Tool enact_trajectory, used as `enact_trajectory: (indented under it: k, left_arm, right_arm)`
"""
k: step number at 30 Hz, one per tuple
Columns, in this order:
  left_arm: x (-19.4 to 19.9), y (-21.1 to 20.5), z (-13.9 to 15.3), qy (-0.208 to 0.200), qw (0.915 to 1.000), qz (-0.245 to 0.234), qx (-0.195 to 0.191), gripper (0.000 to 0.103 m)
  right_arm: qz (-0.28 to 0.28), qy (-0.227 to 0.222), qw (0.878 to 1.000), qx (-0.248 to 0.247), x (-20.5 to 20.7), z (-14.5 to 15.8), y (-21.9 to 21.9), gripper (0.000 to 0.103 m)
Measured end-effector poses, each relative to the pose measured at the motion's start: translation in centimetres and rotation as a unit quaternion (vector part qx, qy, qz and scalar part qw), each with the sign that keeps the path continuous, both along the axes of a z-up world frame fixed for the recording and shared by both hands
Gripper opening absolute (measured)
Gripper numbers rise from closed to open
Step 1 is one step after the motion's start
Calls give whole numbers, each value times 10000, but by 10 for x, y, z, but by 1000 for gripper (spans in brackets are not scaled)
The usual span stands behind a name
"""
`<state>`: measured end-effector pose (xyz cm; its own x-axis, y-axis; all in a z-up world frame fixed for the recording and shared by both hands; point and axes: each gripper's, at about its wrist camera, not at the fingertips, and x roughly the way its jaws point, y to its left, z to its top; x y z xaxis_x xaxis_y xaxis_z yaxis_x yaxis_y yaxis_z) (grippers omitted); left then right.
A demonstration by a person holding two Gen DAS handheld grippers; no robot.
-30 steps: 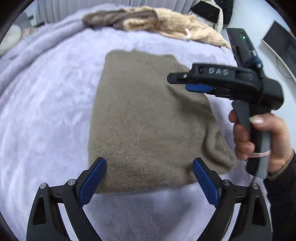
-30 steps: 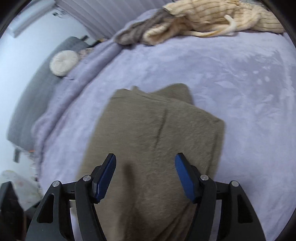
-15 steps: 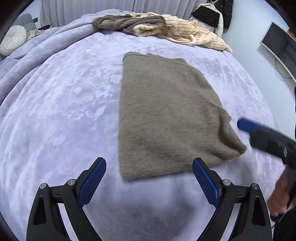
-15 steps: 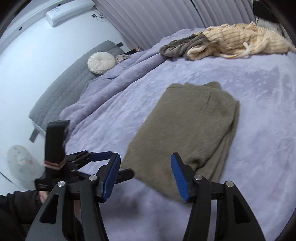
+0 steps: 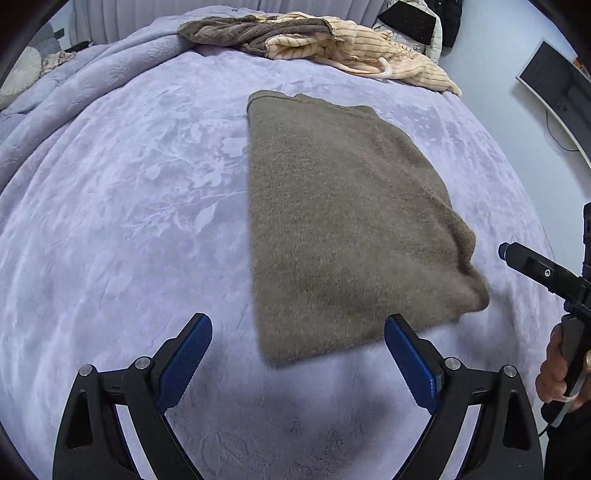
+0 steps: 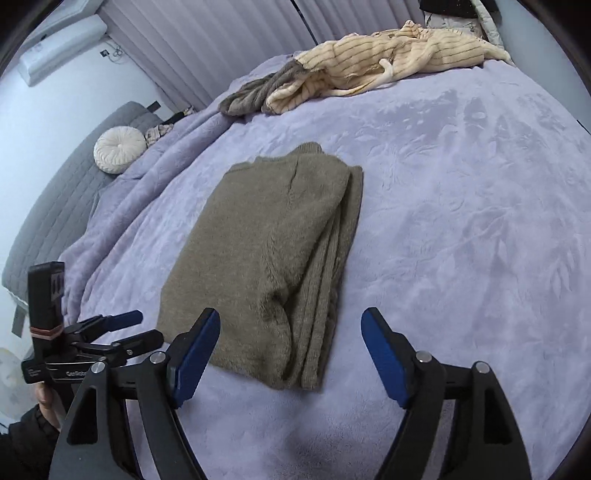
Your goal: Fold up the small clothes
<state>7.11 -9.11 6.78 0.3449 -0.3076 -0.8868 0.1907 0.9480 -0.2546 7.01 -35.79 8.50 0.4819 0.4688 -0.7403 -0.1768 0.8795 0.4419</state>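
A folded olive-brown knit sweater point(image 5: 343, 229) point(image 6: 273, 251) lies flat on the lilac bedspread point(image 5: 122, 192) point(image 6: 461, 221). My left gripper point(image 5: 297, 354) hovers open just short of the sweater's near edge, nothing between its blue pads. My right gripper point(image 6: 290, 354) is also back from the sweater's near corner, its jaws opening with nothing between them. In the left wrist view the right gripper's tip point(image 5: 532, 266) shows at the right edge in a hand point(image 5: 557, 373). In the right wrist view the left gripper point(image 6: 122, 328) shows at the lower left.
A heap of other clothes lies at the far side of the bed: a cream striped garment point(image 5: 369, 55) point(image 6: 391, 62) and a grey-brown one point(image 5: 243, 31) point(image 6: 258, 88). A round white cushion point(image 6: 120, 149) rests on a grey sofa point(image 6: 55, 206). A dark screen point(image 5: 554, 88) stands beyond the bed's right edge.
Both grippers have pulled back from the sweater toward the bed's near side. The right gripper left the sweater's top and now sits at its corner, jaws wider. The sweater stays folded.
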Motion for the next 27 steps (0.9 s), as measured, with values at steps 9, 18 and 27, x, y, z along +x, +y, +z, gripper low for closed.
enact_trajectory:
  k: [9, 18, 27]
  left_arm:
    - [99, 12, -29, 1182, 9825, -56, -1438, 95]
    - [125, -4, -71, 1525, 9709, -529, -1769, 101]
    - [115, -19, -45, 891, 9819, -841, -1441, 52]
  right_arm:
    - [-208, 773, 9941, 734, 69, -33, -14, 82]
    - [212, 1322, 9856, 1034, 109, -84, 16, 82]
    - [421, 721, 9951, 532, 107, -65, 47, 44]
